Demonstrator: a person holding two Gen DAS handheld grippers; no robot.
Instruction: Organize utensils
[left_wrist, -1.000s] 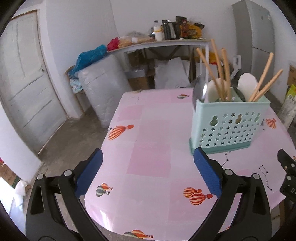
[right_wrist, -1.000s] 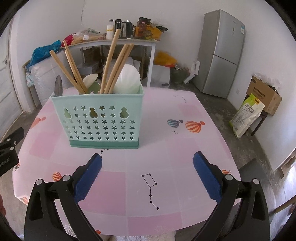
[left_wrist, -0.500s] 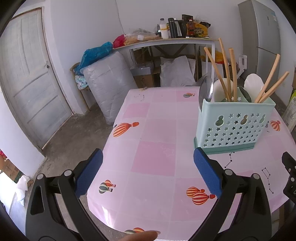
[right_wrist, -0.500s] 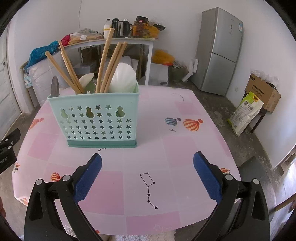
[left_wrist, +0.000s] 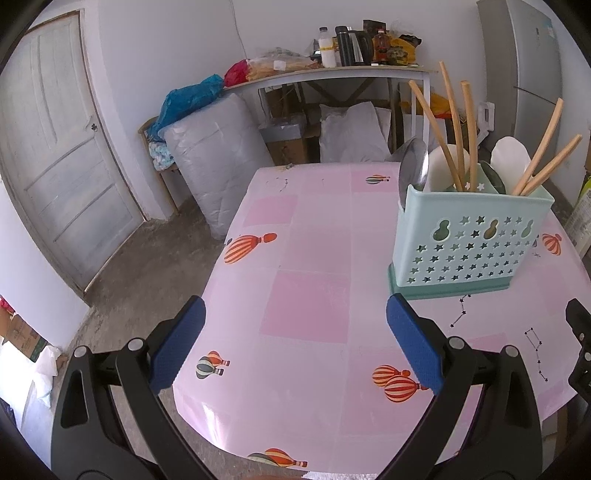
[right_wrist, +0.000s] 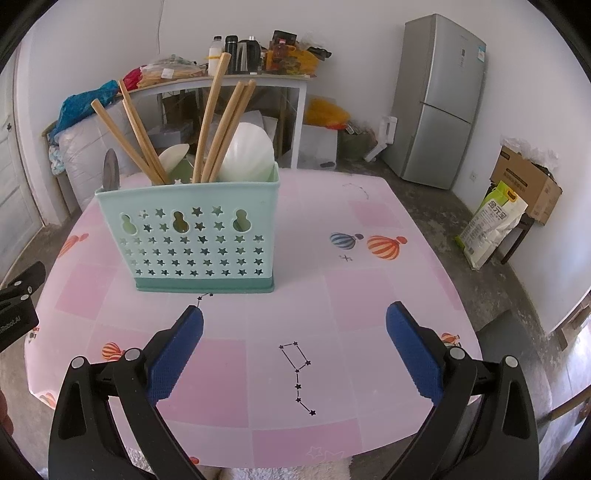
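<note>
A mint-green utensil holder (right_wrist: 199, 240) with star holes stands upright on the pink table (right_wrist: 332, 314). It also shows at the right of the left wrist view (left_wrist: 469, 240). It holds several wooden chopsticks (right_wrist: 210, 122), white spoons (right_wrist: 247, 155) and a metal spoon (left_wrist: 412, 168). My left gripper (left_wrist: 295, 347) is open and empty over the table's near left part. My right gripper (right_wrist: 295, 354) is open and empty, just in front of the holder.
A side table (left_wrist: 332, 70) with bottles and bags stands at the back wall. A grey fridge (right_wrist: 439, 99) is at the back right. A door (left_wrist: 55, 147) is at the left. A sack (right_wrist: 491, 221) and a cardboard box (right_wrist: 528, 184) sit on the floor to the right.
Both grippers have drawn back a little from the holder and stay open. The holder and its utensils have not moved.
</note>
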